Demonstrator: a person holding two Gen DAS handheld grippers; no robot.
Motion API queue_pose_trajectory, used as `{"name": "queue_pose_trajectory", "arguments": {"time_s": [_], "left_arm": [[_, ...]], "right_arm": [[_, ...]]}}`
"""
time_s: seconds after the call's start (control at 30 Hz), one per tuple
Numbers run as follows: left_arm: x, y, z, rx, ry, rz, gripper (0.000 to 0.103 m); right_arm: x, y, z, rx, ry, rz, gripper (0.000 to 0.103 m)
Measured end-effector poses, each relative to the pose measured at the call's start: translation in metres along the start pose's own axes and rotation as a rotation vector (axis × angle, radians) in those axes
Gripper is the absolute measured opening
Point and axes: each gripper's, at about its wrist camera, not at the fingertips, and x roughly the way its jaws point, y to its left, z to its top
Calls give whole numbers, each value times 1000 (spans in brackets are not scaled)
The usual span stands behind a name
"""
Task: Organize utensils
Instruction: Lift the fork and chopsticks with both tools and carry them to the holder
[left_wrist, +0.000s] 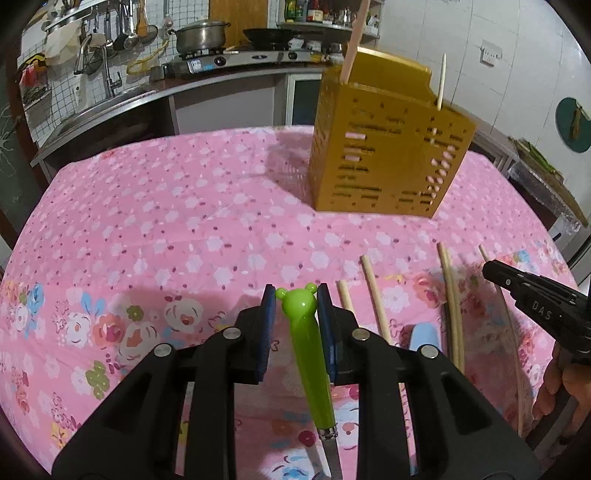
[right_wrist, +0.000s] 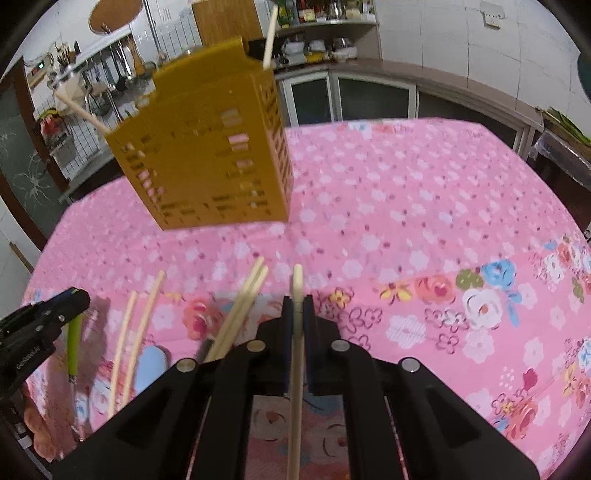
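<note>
Your left gripper (left_wrist: 295, 325) straddles the green fork (left_wrist: 308, 354), pads barely touching its slick handle; squeeze mid-handle. Your right gripper (right_wrist: 297, 332) pinches a light, stiff chopstick (right_wrist: 296, 354). Holder (left_wrist: 388, 147) at 1 o'clock.

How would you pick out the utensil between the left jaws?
Start at the yellow slotted utensil holder on the pink floral tablecloth, then come toward the camera. Between the left gripper's jaws lies a green-handled utensil; unlike the plain wooden chopsticks beside it, its handle ends in a bear head.
</note>
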Motion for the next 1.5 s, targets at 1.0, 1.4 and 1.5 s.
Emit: {"name": "queue_pose_trajectory", "arguments": {"time_s": [1.0, 1.4, 1.5], "left_arm": [[-85, -1, 24, 34, -278, -52, 22], [-105, -5, 37, 68, -339, -38, 21], [-106, -5, 43, 72, -347, -32, 21]], "right_arm": [[-97, 2, 16, 22, -389, 114, 6], [-109, 10, 30, -14, -431, 102, 6], [-115, 10, 35, -23, -456, 96, 6]]}}
